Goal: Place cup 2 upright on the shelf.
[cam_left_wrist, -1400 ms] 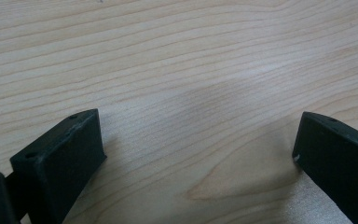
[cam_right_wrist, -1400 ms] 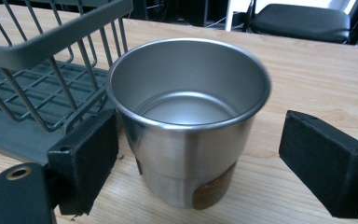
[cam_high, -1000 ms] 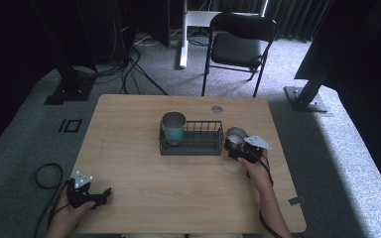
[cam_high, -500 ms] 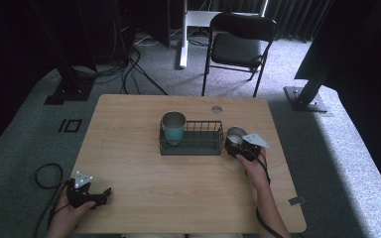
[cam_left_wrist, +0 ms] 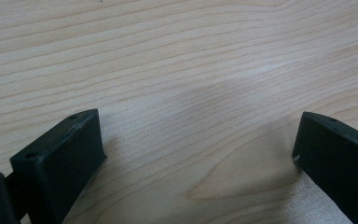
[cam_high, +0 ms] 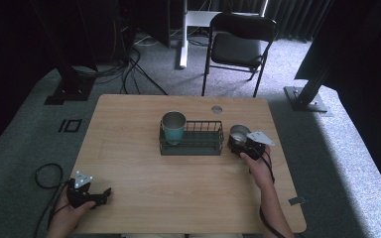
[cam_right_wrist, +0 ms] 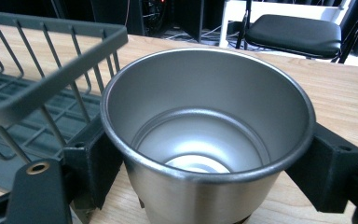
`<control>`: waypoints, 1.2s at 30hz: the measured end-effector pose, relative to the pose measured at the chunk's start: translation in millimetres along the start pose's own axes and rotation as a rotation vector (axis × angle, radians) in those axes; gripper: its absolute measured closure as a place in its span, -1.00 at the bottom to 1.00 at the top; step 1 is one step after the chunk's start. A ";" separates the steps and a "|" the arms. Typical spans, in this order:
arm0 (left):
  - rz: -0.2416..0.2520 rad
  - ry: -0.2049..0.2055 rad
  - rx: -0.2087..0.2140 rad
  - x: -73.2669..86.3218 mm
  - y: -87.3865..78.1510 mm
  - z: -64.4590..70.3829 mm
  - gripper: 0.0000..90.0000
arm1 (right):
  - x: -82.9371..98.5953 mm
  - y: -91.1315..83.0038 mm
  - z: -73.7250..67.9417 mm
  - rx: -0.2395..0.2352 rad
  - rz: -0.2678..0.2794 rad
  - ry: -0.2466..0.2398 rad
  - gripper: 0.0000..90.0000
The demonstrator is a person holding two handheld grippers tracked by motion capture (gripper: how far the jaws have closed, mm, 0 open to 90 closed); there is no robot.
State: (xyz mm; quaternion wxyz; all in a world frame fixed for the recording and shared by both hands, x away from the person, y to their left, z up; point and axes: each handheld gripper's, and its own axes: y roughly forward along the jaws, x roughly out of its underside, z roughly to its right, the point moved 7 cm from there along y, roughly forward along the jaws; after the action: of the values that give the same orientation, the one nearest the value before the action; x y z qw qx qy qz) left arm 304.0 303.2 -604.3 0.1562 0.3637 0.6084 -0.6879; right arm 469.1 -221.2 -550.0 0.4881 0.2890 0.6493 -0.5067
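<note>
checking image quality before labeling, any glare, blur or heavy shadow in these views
High view: sunlight brightens the carpet at right, the background is very dark, the table evenly lit. Right gripper view: bright glare inside the steel cup; the wire rack looks soft up close. Left gripper view: soft jaw shadows on the wood.

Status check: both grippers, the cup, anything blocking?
Right hand-held gripper jaws around steel cup, upright on table. Left hand-held gripper open, empty. Wire rack close beside cup; teal cup inside.

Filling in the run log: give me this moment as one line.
right hand-held gripper: jaws around steel cup, upright, beside wire rack | left hand-held gripper: open, low over table | teal cup: in rack
</note>
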 end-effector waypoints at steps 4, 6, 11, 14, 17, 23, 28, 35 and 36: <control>0.000 0.000 0.000 0.0 0.0 0.0 -0.95 | -8.2 -5.7 2.5 0.003 0.011 -0.010 -0.60; 0.000 0.000 0.000 0.0 0.0 0.0 -0.95 | -12.8 -8.6 3.4 0.000 0.016 -0.012 -0.60; 0.000 0.001 0.000 0.0 0.0 0.0 -0.95 | -22.6 -14.1 6.7 0.003 0.026 -0.015 -0.60; 0.000 0.001 0.000 0.0 0.0 0.0 -0.95 | -28.2 -17.2 8.3 0.002 0.031 -0.017 -0.60; 0.000 0.001 0.000 0.0 0.0 0.0 -0.95 | -32.9 -19.3 8.6 0.000 0.034 -0.021 -0.60; 0.000 0.000 0.000 0.0 0.0 0.0 -0.95 | -44.1 -21.5 5.5 -0.005 0.044 -0.022 -0.60; -0.001 0.001 0.000 0.0 0.0 0.0 -0.95 | -54.0 -22.7 0.5 -0.015 0.055 -0.027 -0.60; 0.000 0.000 0.000 0.0 0.0 0.0 -0.95 | -68.5 -25.1 -6.3 -0.026 0.075 -0.027 -0.60; 0.000 0.000 0.000 0.0 0.0 0.0 -0.95 | -71.0 -25.4 -7.9 -0.028 0.075 -0.030 -0.60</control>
State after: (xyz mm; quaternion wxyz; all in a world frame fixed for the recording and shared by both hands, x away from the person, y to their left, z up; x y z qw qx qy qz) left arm 304.0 303.2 -604.4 0.1560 0.3638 0.6085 -0.6878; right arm 469.6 -213.4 -474.6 0.5203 0.2987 0.6377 -0.4830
